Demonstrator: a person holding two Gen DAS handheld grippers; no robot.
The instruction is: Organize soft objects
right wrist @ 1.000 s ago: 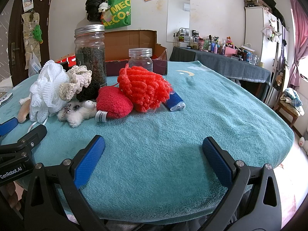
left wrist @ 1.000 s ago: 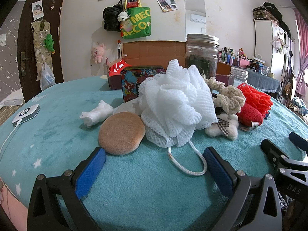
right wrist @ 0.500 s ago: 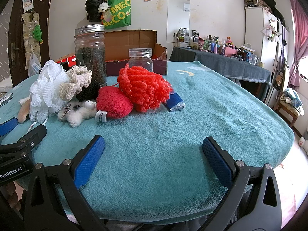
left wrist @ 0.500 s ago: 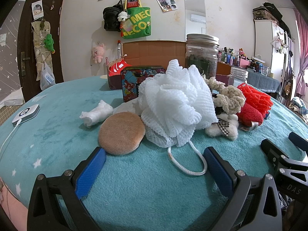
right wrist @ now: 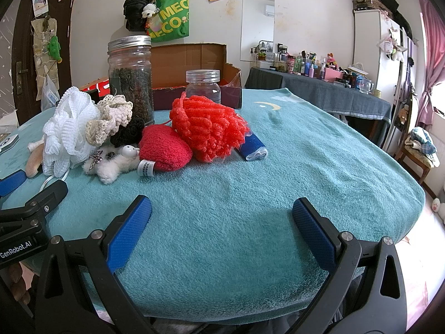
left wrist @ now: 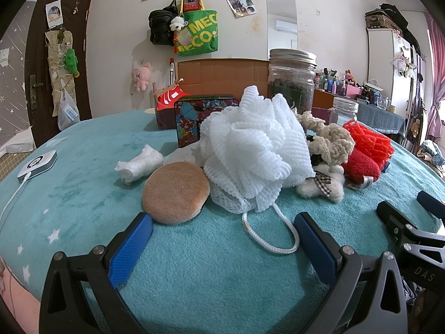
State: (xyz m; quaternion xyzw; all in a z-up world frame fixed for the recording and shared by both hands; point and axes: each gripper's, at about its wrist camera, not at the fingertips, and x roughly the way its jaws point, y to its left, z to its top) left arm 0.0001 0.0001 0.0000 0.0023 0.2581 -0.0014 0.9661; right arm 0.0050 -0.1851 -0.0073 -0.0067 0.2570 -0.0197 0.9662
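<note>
teal blanket (right wrist: 306, 153), both jaws wide, empty

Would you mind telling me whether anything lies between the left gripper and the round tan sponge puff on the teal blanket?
Nothing visible does. The left gripper is open with the round tan sponge puff just ahead of its left finger, only bare teal blanket between them. The white mesh bath pouf sits beside the puff, its cord loop trailing toward the right finger.

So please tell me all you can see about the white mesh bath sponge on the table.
The white mesh bath sponge is a puffy ball of ruffled netting lying on the teal cloth. A white cord loop trails from under it toward the camera. The tan round puff touches its left side; a cream crochet piece leans on its right.
</note>
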